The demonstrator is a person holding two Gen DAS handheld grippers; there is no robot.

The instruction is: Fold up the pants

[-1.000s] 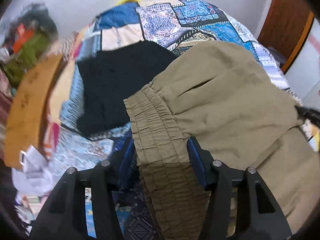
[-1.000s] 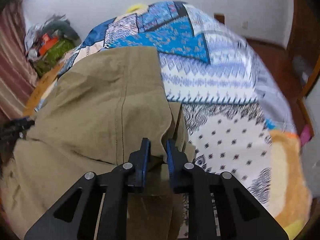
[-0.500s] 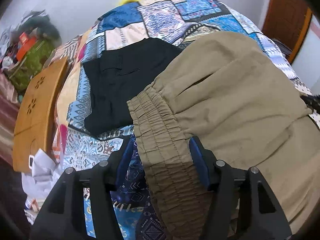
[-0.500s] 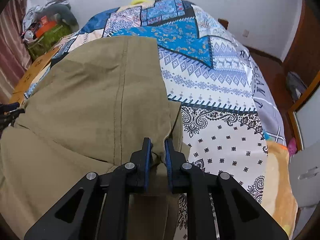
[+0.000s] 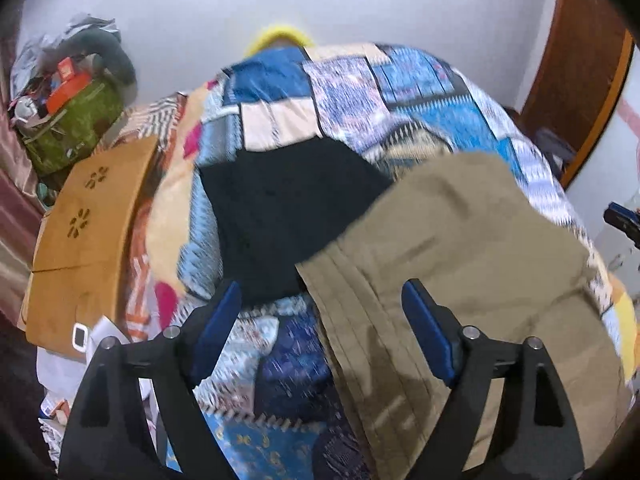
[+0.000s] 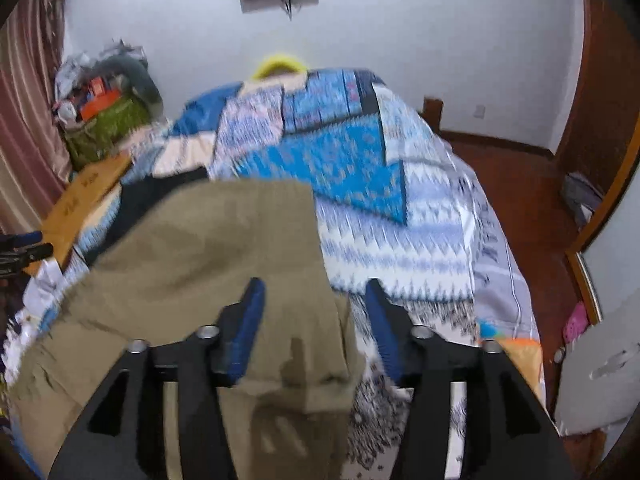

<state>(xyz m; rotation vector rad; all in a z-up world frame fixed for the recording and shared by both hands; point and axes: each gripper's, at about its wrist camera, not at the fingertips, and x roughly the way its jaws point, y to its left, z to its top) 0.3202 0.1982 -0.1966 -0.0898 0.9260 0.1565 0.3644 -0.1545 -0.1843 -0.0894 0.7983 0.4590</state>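
Observation:
Olive-khaki pants (image 5: 460, 248) lie folded on a patchwork bedspread (image 5: 352, 92). Their elastic waistband edge (image 5: 344, 304) runs between the fingers of my left gripper (image 5: 322, 312), which is open and holds nothing. In the right wrist view the pants (image 6: 208, 256) lie on the bed's left side, their right edge under my right gripper (image 6: 316, 308), which is also open and empty. Both views are motion-blurred.
A folded black garment (image 5: 280, 208) lies left of the pants. A wooden board (image 5: 84, 224) and a green bag of clutter (image 5: 72, 120) sit left of the bed. The bedspread's right half (image 6: 400, 208) is bare; wooden floor (image 6: 520, 184) beyond.
Both grippers have opened and let go of the pants, then lifted and pulled back. The pants now rest on the bed.

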